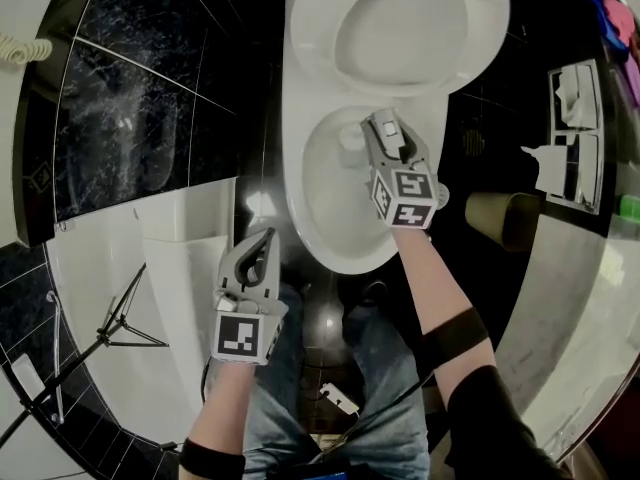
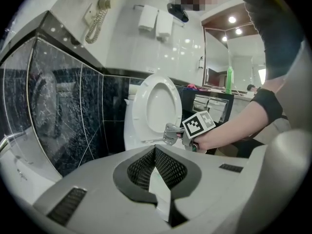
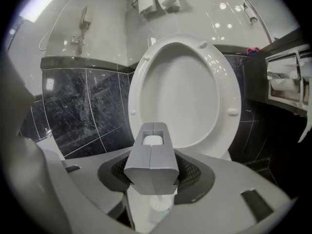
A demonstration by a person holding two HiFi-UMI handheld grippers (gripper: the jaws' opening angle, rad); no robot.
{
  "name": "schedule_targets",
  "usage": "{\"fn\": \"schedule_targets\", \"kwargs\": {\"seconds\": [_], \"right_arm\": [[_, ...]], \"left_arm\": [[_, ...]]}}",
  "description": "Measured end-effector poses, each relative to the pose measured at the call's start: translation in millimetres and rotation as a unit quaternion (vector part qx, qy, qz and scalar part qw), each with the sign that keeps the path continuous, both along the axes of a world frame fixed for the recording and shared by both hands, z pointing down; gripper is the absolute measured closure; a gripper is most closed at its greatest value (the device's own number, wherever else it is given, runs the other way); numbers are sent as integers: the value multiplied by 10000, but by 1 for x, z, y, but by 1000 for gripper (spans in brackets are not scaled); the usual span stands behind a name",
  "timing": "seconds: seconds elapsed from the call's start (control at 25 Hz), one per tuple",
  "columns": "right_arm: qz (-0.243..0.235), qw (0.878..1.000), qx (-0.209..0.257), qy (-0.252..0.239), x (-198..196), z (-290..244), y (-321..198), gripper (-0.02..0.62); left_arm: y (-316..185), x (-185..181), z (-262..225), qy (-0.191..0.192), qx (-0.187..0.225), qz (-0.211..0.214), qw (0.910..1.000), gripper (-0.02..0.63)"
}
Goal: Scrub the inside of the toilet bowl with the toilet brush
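Toilet bowl (image 1: pixel 300 178): toilet brush (image 3: pixel 153 140) reaches inside, its handle clamped in the right gripper (image 1: pixel 388 133) jaws. Left gripper (image 1: pixel 262 243) is near-left of the bowl, jaws closed, empty.

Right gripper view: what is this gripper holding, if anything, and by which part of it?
The right gripper holds the toilet brush by its white handle; its fingers are closed around the handle.
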State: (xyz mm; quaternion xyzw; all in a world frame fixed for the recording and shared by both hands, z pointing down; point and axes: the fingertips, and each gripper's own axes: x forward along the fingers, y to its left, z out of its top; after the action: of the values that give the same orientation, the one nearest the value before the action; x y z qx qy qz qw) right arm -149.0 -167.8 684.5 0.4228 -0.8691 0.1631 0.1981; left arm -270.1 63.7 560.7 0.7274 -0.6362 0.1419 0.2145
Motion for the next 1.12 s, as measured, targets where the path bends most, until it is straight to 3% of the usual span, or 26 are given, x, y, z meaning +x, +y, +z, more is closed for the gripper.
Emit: {"fn": "schedule_targets", "kwargs": {"seconds": [0.2,0.44,0.72,1.12], "right_arm": [[120,9989,13,445,50,0,-6,368],[-554,9947,-167,849,63,-8,45,373],[-735,9917,-805,680,78,-6,122,373],[-721,9890,-1287,-85,42,-17,167,373]], "left_arm": [[-9,17,-3,79,20,82,9999,614],[-18,45,-10,171,5,227,9996,614],[-21,57,-26,219,78,261,9994,614],[-12,45,-31,143,82,172,9997,614]]}}
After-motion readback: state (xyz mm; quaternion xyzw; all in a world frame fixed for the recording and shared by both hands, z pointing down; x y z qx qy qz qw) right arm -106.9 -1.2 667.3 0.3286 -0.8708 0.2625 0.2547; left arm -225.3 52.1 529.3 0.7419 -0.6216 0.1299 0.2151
